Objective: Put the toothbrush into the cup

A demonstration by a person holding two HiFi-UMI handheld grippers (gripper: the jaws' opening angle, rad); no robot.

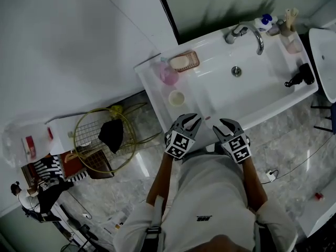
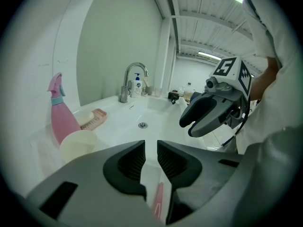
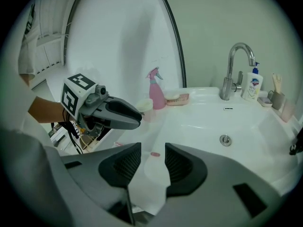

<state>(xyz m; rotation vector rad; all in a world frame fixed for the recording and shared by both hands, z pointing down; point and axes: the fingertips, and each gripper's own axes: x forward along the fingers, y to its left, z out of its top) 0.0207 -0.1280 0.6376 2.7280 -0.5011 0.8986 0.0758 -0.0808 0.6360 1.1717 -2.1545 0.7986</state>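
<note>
The pink toothbrush [image 1: 208, 118] lies on the front rim of the white sink [image 1: 273, 101], between my two grippers. Through the left gripper's gap it shows as a pink strip [image 2: 157, 200], apart from the pads. A cream cup [image 1: 177, 97] stands on the sink's left ledge, beside a pink spray bottle [image 1: 168, 73]; the cup [image 2: 78, 144] is left of my jaws. My left gripper [image 1: 190, 121] [image 2: 151, 148] is narrowly open over the rim. The right gripper [image 1: 227, 125] [image 3: 153, 150] is open and holds nothing.
A soap dish [image 1: 185, 61] sits behind the bottle. The faucet [image 1: 247, 33] and a soap dispenser [image 1: 264, 21] stand at the back. A black hair dryer [image 1: 300, 76] lies on the right ledge. A yellow wire basket [image 1: 102, 135] stands on the floor to the left.
</note>
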